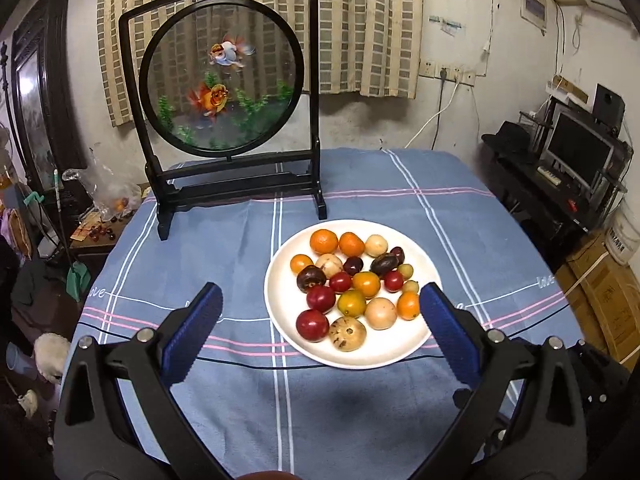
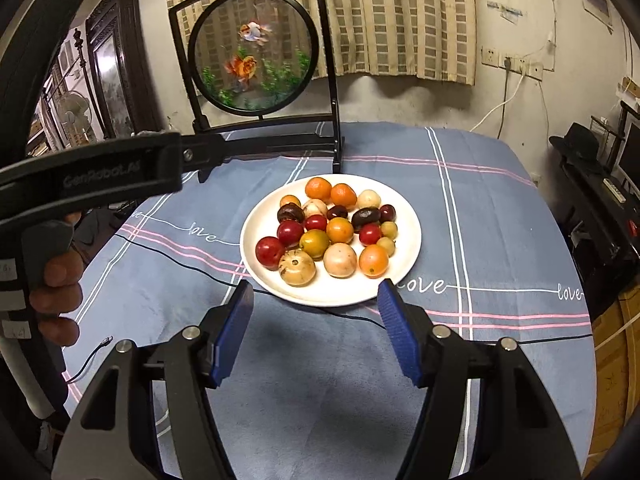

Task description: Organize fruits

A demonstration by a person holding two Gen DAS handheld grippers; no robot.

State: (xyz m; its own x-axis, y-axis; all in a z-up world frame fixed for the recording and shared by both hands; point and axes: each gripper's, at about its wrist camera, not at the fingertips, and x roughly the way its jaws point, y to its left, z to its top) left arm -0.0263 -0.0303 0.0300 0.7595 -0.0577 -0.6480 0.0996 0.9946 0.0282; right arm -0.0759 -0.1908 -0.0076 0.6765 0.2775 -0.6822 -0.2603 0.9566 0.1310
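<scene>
- Left gripper: tilted down toward the table, jaws spread wide, nothing between them; right pad overlaps the plate's near rim in view.
- Right gripper: tilted down, jaws parted, empty, just short of the plate.
- Fruits: heaped on a white plate, on the blue checked cloth.
- A hand grips the left tool's handle.

On the desk a plate holds the heaped fruits, with a framed round screen standing behind it to the left, and a cable running under the plate's near edge.
</scene>
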